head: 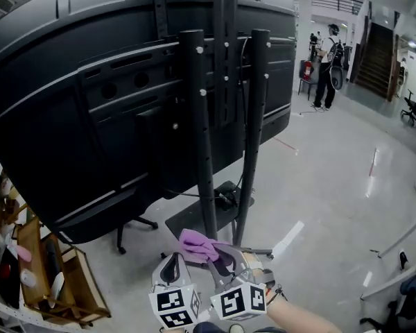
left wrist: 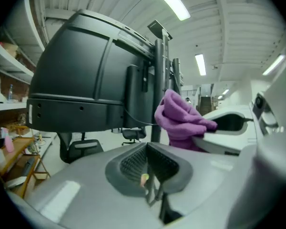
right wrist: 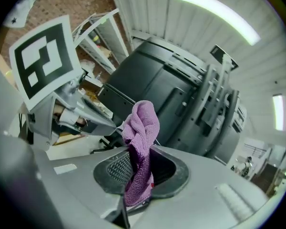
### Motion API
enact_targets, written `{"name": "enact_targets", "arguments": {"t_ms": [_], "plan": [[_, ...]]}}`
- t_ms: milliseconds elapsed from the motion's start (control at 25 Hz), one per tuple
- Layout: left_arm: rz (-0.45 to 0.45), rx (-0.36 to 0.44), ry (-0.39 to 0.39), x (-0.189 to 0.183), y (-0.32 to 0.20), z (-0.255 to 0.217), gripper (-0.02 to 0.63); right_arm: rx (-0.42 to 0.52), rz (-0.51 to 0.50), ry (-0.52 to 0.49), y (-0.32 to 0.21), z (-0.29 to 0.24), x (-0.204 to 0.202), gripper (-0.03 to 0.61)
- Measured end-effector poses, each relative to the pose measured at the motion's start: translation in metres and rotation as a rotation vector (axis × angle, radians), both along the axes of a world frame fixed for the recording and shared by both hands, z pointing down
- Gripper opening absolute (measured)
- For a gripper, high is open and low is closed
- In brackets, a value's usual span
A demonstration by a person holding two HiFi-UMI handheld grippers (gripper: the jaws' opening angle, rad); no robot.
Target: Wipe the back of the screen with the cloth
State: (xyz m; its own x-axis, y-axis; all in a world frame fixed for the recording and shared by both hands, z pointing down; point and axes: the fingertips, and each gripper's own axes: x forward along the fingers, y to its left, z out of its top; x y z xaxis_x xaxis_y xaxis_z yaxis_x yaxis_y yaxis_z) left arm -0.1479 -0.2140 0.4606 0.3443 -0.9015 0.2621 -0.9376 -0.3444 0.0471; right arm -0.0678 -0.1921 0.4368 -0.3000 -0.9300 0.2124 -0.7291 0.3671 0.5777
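The big black screen [head: 90, 103] shows its back to me on a stand with two black poles [head: 197, 130]. A bunched purple cloth [head: 197, 245] is pinched in my right gripper [head: 218, 257], low in the head view in front of the poles. In the right gripper view the cloth [right wrist: 140, 147] sticks up from between the shut jaws, with the screen back [right wrist: 167, 104] beyond it. My left gripper [head: 172, 269] sits just left of the right one, jaws shut and empty. The left gripper view shows its closed pads [left wrist: 145, 168] and the cloth [left wrist: 181, 120] off to the right.
A wooden shelf unit [head: 48, 269] with small items stands at lower left. An office chair base [head: 135, 227] is under the screen. The stand's flat foot [head: 194, 217] lies on the shiny floor. A person [head: 327, 64] stands far back right, near stairs [head: 378, 57].
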Motion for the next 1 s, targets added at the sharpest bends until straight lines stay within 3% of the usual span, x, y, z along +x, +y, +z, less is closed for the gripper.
{"name": "enact_targets", "arguments": {"t_ms": [200, 480, 720, 1000], "plan": [[0.193, -0.043, 0.012, 0.120, 0.012, 0.015, 0.008, -0.014, 0.241, -0.108, 0.033, 0.008, 0.121, 0.064], [0.386, -0.019, -0.013, 0.245, 0.005, 0.008, 0.008, -0.032, 0.450, -0.250, 0.044, 0.019, 0.233, 0.064], [0.456, -0.026, -0.011, 0.330, -0.033, 0.019, 0.008, -0.044, 0.517, -0.308, 0.010, 0.030, 0.314, 0.064], [0.432, -0.016, 0.042, 0.436, -0.122, -0.003, 0.008, -0.044, 0.458, -0.288, -0.081, 0.007, 0.414, 0.064]]}}
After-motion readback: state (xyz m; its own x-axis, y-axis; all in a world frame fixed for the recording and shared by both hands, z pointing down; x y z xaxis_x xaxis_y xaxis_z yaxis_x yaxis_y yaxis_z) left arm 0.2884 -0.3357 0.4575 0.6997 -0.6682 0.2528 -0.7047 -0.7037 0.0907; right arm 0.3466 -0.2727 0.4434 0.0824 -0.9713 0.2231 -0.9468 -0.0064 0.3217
